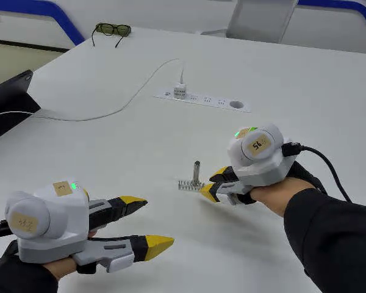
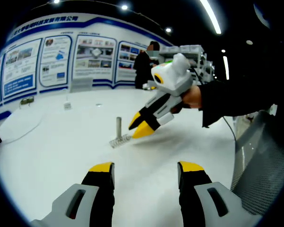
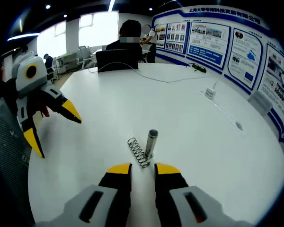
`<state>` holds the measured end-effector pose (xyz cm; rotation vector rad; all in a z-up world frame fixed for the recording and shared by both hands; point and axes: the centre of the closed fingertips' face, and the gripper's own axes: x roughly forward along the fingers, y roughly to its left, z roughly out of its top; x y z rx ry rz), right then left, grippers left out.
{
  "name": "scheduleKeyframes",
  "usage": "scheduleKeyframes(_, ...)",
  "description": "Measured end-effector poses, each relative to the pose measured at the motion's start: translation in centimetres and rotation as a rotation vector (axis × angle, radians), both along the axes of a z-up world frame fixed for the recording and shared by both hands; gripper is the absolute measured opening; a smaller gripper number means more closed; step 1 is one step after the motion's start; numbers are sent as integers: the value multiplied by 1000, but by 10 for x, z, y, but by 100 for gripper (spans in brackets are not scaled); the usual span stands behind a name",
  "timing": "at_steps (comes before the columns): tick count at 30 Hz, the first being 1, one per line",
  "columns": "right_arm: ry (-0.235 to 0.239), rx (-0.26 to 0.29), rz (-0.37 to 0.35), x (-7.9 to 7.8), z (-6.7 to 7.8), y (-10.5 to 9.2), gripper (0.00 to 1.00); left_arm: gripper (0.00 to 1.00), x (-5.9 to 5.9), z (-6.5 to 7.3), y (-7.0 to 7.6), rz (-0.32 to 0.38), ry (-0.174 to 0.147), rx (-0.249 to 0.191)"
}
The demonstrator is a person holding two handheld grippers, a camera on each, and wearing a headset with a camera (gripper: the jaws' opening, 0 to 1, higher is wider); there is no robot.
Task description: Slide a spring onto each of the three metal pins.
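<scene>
The small coiled steel spring [image 1: 188,184] lies flat just beside the upright grey metal pin [image 1: 196,171], not yet threaded; the right gripper [image 1: 212,185], narrowly parted and empty, hovers near it; the left gripper [image 1: 154,221] gapes wide, empty.

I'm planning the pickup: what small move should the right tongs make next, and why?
Probably ease the right tongs forward to straddle the spring, then close. The spring lies flat on the table beside the upright pin, just ahead of the tips, not yet gripped.
</scene>
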<state>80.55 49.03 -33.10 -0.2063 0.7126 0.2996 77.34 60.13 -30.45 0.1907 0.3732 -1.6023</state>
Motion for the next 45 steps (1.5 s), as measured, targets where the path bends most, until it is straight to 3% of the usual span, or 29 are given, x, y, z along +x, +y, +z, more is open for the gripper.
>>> scheduleKeyframes(20,23,8,27,10,-13,4,20,55,0,0,0,10,5,1)
scheduleKeyframes(45,51,8,71,-5,-18,20,16,54,0,-1,1,12,5,3)
